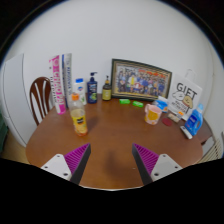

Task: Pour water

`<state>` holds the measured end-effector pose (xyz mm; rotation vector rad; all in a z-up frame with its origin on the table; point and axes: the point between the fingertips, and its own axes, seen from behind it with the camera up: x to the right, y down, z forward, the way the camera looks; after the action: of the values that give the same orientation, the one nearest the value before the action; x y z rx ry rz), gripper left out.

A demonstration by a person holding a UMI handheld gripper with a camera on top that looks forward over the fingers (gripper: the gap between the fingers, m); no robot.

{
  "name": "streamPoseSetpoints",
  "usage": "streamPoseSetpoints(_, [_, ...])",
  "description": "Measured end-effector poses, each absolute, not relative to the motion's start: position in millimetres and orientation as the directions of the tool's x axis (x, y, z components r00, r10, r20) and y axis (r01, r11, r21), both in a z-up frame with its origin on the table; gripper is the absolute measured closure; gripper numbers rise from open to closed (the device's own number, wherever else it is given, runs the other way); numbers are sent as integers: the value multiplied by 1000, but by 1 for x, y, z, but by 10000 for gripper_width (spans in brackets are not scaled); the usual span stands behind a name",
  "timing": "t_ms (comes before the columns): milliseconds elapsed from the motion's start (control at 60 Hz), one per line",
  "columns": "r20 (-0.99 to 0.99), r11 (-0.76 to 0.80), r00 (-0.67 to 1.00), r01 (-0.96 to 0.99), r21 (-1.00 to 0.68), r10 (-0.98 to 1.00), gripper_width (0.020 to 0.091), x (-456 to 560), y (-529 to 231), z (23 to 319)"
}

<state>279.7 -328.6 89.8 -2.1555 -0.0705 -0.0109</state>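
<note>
My gripper (111,160) hovers above the near part of a round wooden table (110,130); its purple-padded fingers (75,158) stand wide apart with nothing between them. Far ahead to the left an orange-filled bottle (79,112) with a white cap stands on the table. Far ahead to the right sits a small clear cup (153,113) with orange contents, next to a blue-capped bottle (194,120).
At the table's far edge stand a dark bottle (92,90), a small dark jar (106,91), a framed picture (141,79) and a white gift bag (187,95). A tall carton (62,80) and a wooden chair (40,98) are at the left.
</note>
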Motion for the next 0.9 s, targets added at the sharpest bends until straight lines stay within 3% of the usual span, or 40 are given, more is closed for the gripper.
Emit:
streamPoseSetpoints(250, [-23,-454,990,44,-890,142,247,146,-256,76])
streamPoseSetpoints(533, [-55,-382,995,-20,-924,83,247,117,-148,38])
streamPoseSetpoints(667, [-56,-366,994,-18,-930,93,406,113,-125,21])
streamPoseSetpoints(767, [-37,-361,995,-2,-933,89,623,117,-116,13])
streamPoseSetpoints(883, [-21,-352,992,24,-936,123,709,113,-114,14])
streamPoseSetpoints(900, [-20,-353,991,27,-935,129,762,113,-114,14])
